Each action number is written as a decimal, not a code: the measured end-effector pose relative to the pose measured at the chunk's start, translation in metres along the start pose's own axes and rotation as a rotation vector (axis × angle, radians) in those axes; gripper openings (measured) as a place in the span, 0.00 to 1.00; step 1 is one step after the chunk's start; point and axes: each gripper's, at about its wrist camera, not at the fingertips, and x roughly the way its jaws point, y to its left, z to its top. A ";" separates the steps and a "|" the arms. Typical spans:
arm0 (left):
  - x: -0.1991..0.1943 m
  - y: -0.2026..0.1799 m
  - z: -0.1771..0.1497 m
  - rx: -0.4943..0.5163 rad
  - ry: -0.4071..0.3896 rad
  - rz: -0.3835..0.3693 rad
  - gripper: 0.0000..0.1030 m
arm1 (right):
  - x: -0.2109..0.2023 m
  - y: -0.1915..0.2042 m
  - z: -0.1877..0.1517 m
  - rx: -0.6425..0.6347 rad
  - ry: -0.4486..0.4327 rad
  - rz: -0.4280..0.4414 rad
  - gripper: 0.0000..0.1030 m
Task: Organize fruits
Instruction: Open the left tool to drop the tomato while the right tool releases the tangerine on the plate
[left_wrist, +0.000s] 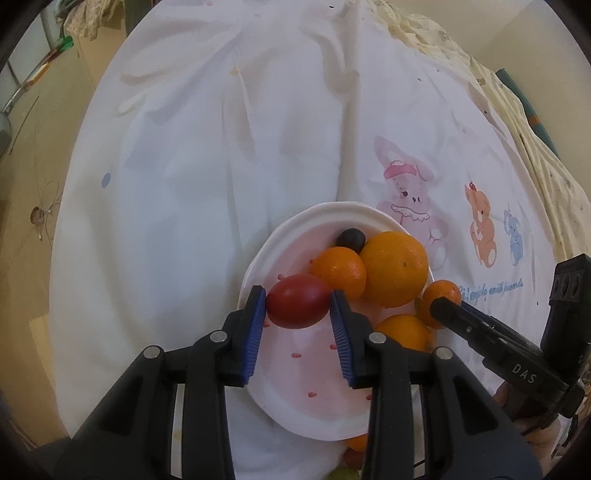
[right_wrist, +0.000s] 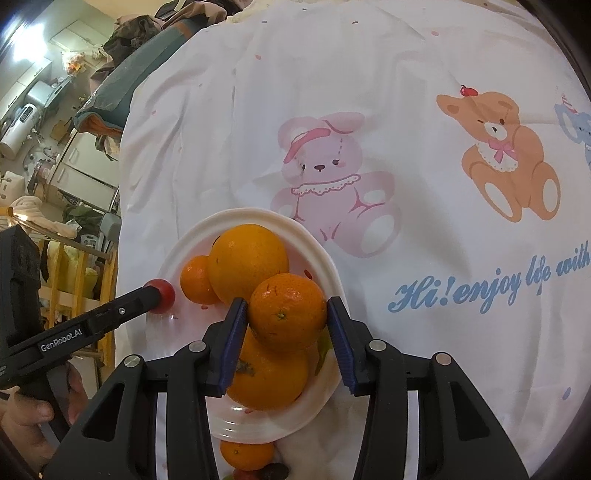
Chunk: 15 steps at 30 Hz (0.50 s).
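Note:
A white plate (left_wrist: 266, 254) (right_wrist: 325, 258) on the bed cloth holds a big orange (left_wrist: 393, 269) (right_wrist: 247, 258), a small tangerine (left_wrist: 338, 271) (right_wrist: 195, 278), another orange (left_wrist: 404, 332) (right_wrist: 267, 373) and a dark fruit (left_wrist: 351, 239). My left gripper (left_wrist: 298, 301) is shut on a red tomato (left_wrist: 298, 301) (right_wrist: 162, 290) over the plate's left side. My right gripper (right_wrist: 286, 312) is shut on a tangerine (right_wrist: 286, 312) (left_wrist: 441, 299) over the plate's right side.
White cloth (left_wrist: 221, 147) with cartoon animals (right_wrist: 332, 177) covers the bed around the plate. More fruit lies below the plate's near rim: an orange (right_wrist: 246, 454) and dark and red pieces (right_wrist: 275, 470). Room clutter (right_wrist: 55, 129) stands beyond the left edge.

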 end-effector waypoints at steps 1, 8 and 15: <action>0.000 0.000 0.000 0.001 0.000 0.003 0.31 | 0.000 0.000 0.000 0.001 0.000 -0.002 0.46; -0.003 0.000 -0.002 -0.003 -0.014 0.016 0.58 | -0.003 -0.006 0.002 0.042 -0.007 0.025 0.62; -0.009 0.000 -0.001 0.003 -0.020 0.036 0.59 | -0.020 -0.003 0.004 0.022 -0.046 0.013 0.64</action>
